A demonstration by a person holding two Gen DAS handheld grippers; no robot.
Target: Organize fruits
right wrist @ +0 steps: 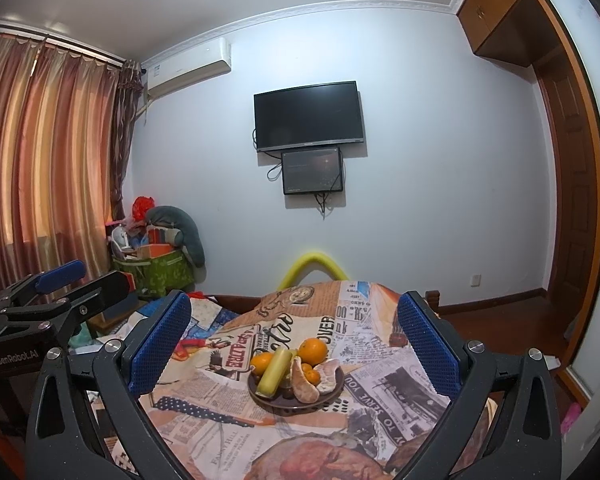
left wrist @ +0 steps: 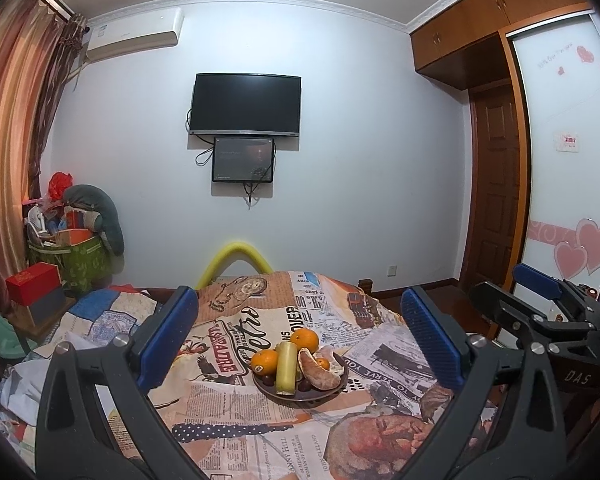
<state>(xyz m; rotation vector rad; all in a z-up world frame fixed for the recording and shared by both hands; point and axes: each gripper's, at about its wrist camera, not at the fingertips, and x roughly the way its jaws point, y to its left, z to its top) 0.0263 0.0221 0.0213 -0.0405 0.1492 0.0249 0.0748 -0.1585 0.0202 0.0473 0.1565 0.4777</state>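
A dark round plate [left wrist: 336, 391] [right wrist: 260, 398] sits on a table covered with a newspaper-print cloth [left wrist: 260, 432] [right wrist: 220, 432]. On it lie two whole oranges [left wrist: 305, 339] [right wrist: 313, 351], a pale green-yellow stick of fruit [left wrist: 286, 368] [right wrist: 275, 372], peeled citrus pieces [left wrist: 316, 372] [right wrist: 302, 384] and some small dark fruits [left wrist: 305, 385]. My left gripper [left wrist: 300, 334] is open and empty, held above and before the plate. My right gripper [right wrist: 296, 336] is open and empty too, beside the left one; it shows at the right edge of the left wrist view [left wrist: 540, 300].
A bed with patterned bedding [left wrist: 100, 320] lies left of the table. A yellow foam-padded chair back [left wrist: 236, 260] [right wrist: 312, 266] stands behind the table. A red box [left wrist: 34, 282] and a green basket of clutter [left wrist: 80, 256] stand by the curtains. A wooden door [left wrist: 496, 184] is right.
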